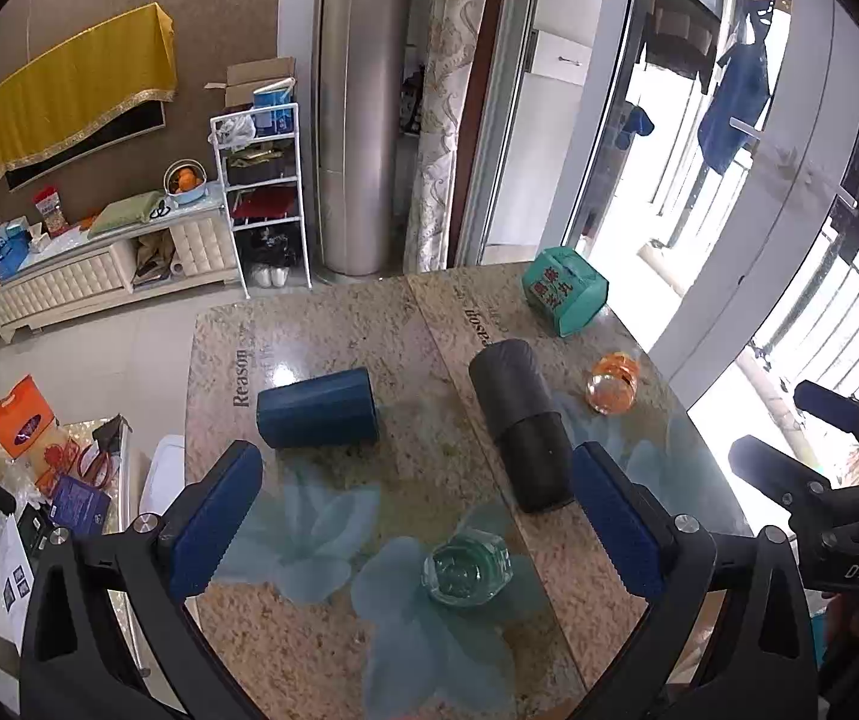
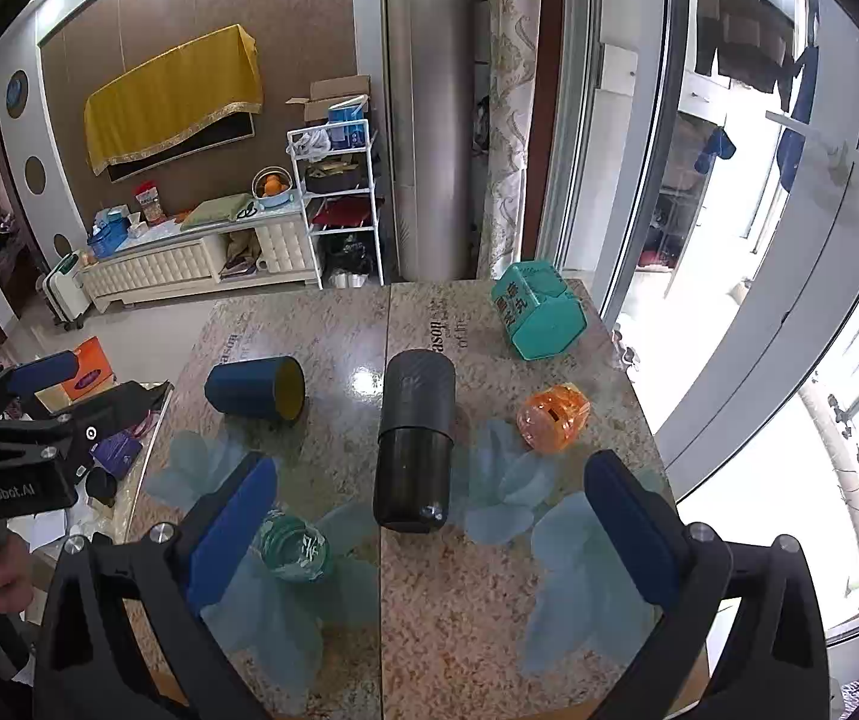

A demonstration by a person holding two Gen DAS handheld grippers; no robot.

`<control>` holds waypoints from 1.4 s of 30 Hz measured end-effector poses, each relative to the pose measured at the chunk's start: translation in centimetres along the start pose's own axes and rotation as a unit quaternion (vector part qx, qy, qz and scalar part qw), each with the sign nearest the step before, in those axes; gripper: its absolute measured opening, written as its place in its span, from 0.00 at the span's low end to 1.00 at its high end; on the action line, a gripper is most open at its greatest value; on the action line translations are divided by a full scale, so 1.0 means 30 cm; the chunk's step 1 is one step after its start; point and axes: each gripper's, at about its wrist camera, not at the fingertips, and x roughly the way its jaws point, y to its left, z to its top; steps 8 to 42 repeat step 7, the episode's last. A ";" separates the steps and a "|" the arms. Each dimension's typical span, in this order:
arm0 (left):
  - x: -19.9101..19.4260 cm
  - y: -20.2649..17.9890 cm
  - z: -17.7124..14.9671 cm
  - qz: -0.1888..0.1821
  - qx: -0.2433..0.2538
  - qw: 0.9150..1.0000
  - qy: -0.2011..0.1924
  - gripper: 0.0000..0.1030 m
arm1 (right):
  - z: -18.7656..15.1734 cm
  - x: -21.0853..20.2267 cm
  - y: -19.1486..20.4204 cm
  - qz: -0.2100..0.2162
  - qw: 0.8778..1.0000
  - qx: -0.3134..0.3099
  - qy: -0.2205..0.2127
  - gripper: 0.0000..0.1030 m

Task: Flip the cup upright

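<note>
A dark blue cup (image 1: 316, 409) lies on its side on the stone-patterned table (image 1: 333, 648), left of centre, its yellow-lined mouth facing right in the right wrist view (image 2: 256, 388). A black cylinder flask (image 1: 519, 423) lies on its side at the centre (image 2: 414, 441). My left gripper (image 1: 414, 522) is open and empty, hovering above the near table, the cup ahead-left of it. My right gripper (image 2: 426, 528) is open and empty, with the black flask between and ahead of its fingers. Each gripper shows at the edge of the other's view.
A clear green glass jar (image 1: 468, 567) stands near the front (image 2: 294, 549). An orange glass jar (image 1: 612, 383) lies on the right (image 2: 552, 417). A teal box (image 1: 564, 290) sits at the far right corner (image 2: 537, 309). Cluttered side table at left (image 1: 39, 480).
</note>
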 end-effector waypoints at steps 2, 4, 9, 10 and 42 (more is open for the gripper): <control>-0.001 0.002 -0.002 -0.002 -0.001 1.000 -0.001 1.00 | -0.002 0.001 -0.001 0.002 1.000 0.001 0.001 1.00; -0.001 0.008 -0.002 -0.010 -0.006 1.000 -0.003 1.00 | -0.002 0.003 0.001 0.000 1.000 0.000 0.002 1.00; 0.004 0.013 0.000 -0.017 -0.012 1.000 0.003 1.00 | -0.007 0.003 0.000 -0.001 1.000 0.002 0.005 1.00; 0.004 0.013 0.000 -0.017 -0.012 1.000 0.003 1.00 | -0.007 0.003 0.000 -0.001 1.000 0.002 0.005 1.00; 0.004 0.013 0.000 -0.017 -0.012 1.000 0.003 1.00 | -0.007 0.003 0.000 -0.001 1.000 0.002 0.005 1.00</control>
